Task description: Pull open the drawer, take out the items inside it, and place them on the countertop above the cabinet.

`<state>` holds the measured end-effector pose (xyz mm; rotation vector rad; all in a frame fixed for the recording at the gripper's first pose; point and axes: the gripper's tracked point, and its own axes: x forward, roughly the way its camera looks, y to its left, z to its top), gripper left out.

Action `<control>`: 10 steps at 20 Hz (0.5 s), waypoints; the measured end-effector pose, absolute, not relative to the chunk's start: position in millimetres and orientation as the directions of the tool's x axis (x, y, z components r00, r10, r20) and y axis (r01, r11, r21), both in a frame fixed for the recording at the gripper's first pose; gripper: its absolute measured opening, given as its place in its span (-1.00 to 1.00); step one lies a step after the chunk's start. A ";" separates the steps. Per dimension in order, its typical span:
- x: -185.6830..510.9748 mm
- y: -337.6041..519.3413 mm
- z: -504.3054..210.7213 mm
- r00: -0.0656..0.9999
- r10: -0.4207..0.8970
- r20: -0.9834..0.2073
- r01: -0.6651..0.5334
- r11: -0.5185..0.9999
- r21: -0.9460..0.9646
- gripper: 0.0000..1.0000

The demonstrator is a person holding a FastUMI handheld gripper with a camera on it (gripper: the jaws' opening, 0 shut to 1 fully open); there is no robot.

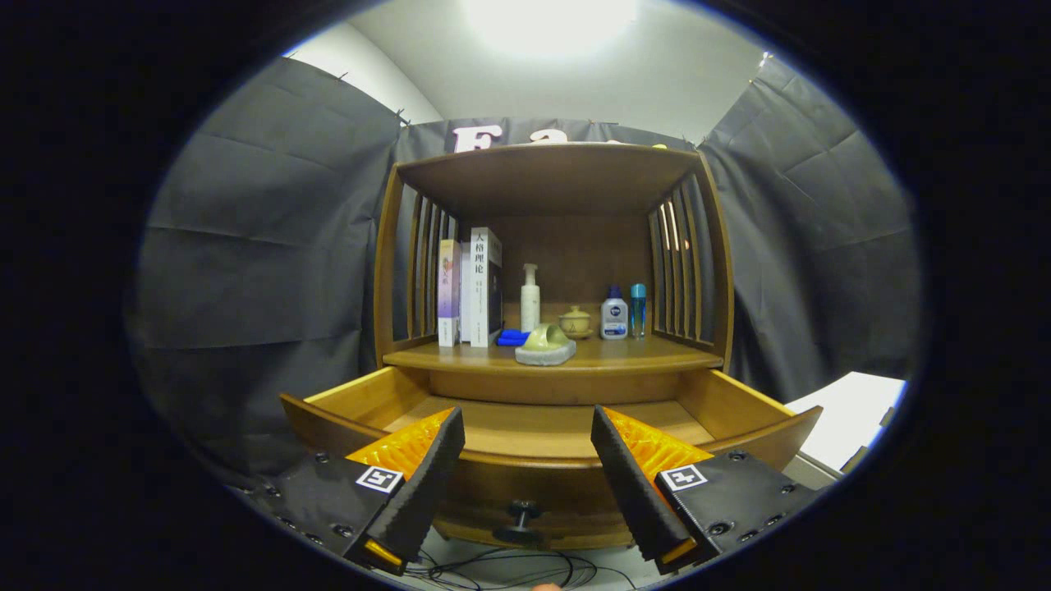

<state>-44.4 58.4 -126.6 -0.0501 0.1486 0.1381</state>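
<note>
Clearly, your gripper stood with its jaws spread wide, holding nothing and touching nothing. Between the two fingers, just ahead of them, sat the curved front of the pulled-open wooden drawer, with its small dark round knob low in the gap. The drawer's floor, as far as you could see over the front, looked bare. Beyond the drawer, on the wooden countertop of the slatted cabinet, lay a pale green object on a grey base near the front edge, with a small blue item just beside it. Farther back stood upright books, a white pump bottle, a small lidded pot, a white bottle with a blue cap and a slim blue bottle. Loose black cables lay below the drawer.
</note>
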 end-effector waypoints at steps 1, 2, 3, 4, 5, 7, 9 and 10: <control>-46.3 57.0 -134.7 0.978 0.130 -0.165 -0.139 0.990 -0.040 0.96; -48.3 56.5 -139.5 0.976 0.130 -0.175 -0.140 0.989 -0.047 0.96; -47.8 56.0 -136.2 0.981 0.125 -0.149 -0.136 0.988 -0.068 0.96; -49.1 55.7 -136.2 0.982 0.125 -0.143 -0.137 0.987 -0.078 0.96; -51.6 58.4 -139.2 0.981 0.129 -0.147 -0.142 0.986 -0.083 0.96; -55.5 60.6 -147.1 0.978 0.134 -0.161 -0.148 0.986 -0.078 0.97; -60.6 59.5 -154.8 0.977 0.126 -0.175 -0.141 0.987 -0.074 0.97; -62.8 59.3 -160.4 0.975 0.123 -0.186 -0.139 0.988 -0.071 0.97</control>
